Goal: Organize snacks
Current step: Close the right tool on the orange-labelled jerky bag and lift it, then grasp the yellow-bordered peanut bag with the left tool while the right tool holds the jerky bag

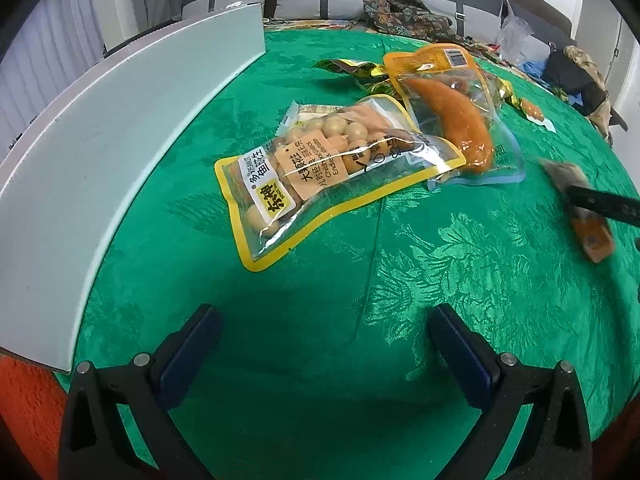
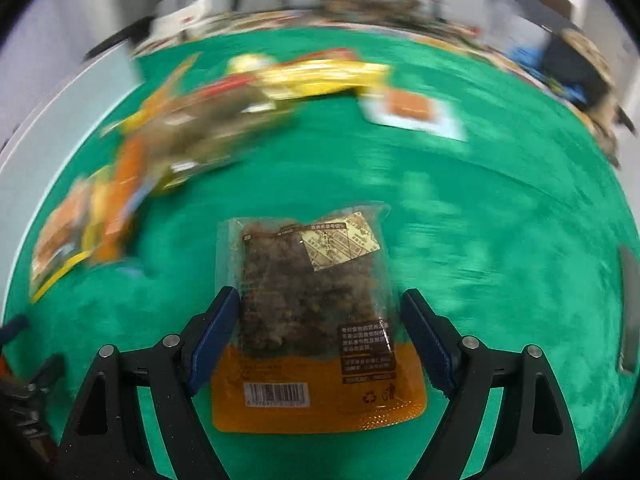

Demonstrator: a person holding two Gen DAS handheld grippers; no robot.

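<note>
- Left wrist view: the left gripper [image 1: 320, 344] hovers low over the green tablecloth [image 1: 460, 280], its jaws spread wide with nothing between them.
- Ahead of it, a yellow-edged pouch of pale round snacks [image 1: 320, 176] lies flat near the middle of the table. Its far right corner touches or slightly overlaps a clear pouch with an orange sausage [image 1: 456, 116].
- Beyond those two lies a crumpled yellow wrapper [image 1: 352, 69], and a small packet [image 1: 534, 110] sits far right, apart from the rest.
- A pale grey panel [image 1: 120, 152], possibly the wall of a bin, curves along the left side; what is behind it is hidden, so I cannot tell whether anything is stored yet.
- At the right edge, a blurred orange-and-brown pouch [image 1: 580, 208] is lifted off the cloth in a dark gripper finger.
- Right wrist view: the right gripper [image 2: 318, 312] has the brown snack pouch [image 2: 312, 300] between its jaws. The left pad touches the pouch's edge, while the right pad seems just clear, so I cannot tell how firmly it is pinched.
- The pouch is clear with dark brown chunks, a beige sachet near its far end, and an orange band with a barcode at the near end.
- The background is motion-blurred: a loose heap of snacks [image 2: 192, 128] lies far left and a flat white-edged packet [image 2: 412, 112] far right.
- My judgement: sorting is at an early stage, with most packets loose on the cloth.
</note>
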